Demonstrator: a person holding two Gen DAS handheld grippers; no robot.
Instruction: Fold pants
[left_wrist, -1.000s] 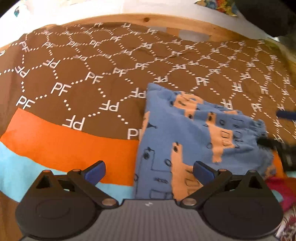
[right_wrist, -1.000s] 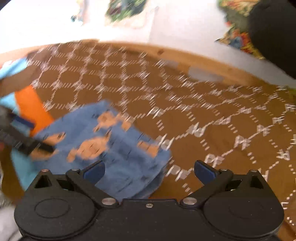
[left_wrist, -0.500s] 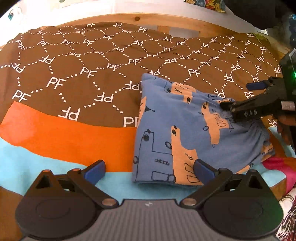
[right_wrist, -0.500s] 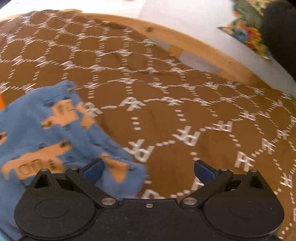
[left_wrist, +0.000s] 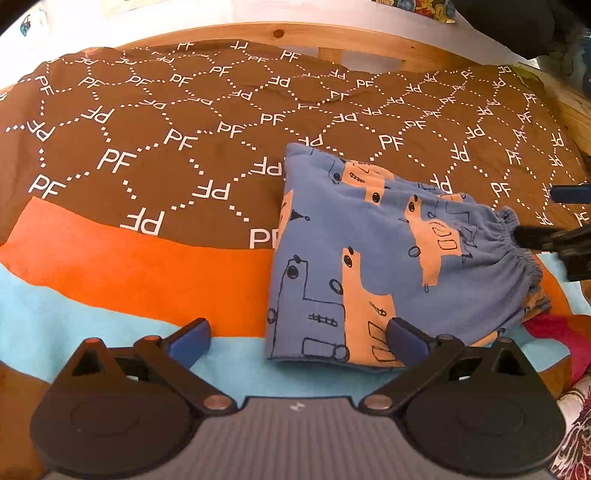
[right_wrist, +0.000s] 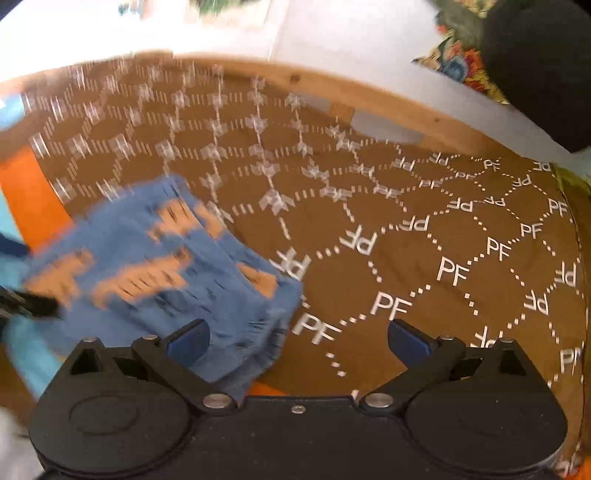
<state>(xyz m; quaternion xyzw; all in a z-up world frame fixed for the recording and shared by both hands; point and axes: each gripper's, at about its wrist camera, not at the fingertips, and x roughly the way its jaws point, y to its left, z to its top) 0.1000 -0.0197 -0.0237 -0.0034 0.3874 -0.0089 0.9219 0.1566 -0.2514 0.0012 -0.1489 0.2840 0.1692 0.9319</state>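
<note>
The blue pants (left_wrist: 388, 258) with orange animal prints lie folded in a compact stack on the brown, orange and light blue blanket (left_wrist: 147, 155). My left gripper (left_wrist: 297, 338) is open and empty, hovering at the stack's near edge. My right gripper (right_wrist: 297, 338) is open and empty beside the elastic waistband end of the pants (right_wrist: 147, 273); that view is blurred on its left side. The right gripper's fingers (left_wrist: 535, 234) show at the right of the left wrist view, next to the waistband.
A wooden bed frame (left_wrist: 369, 44) runs along the far edge of the blanket. A red and patterned cloth (left_wrist: 554, 332) lies at the right of the pants. A dark object (right_wrist: 535, 74) sits beyond the frame at the far right.
The right gripper has drawn back from the top of the pants to the waistband edge and is swinging. The left gripper has pulled back slightly. The pants lie still.
</note>
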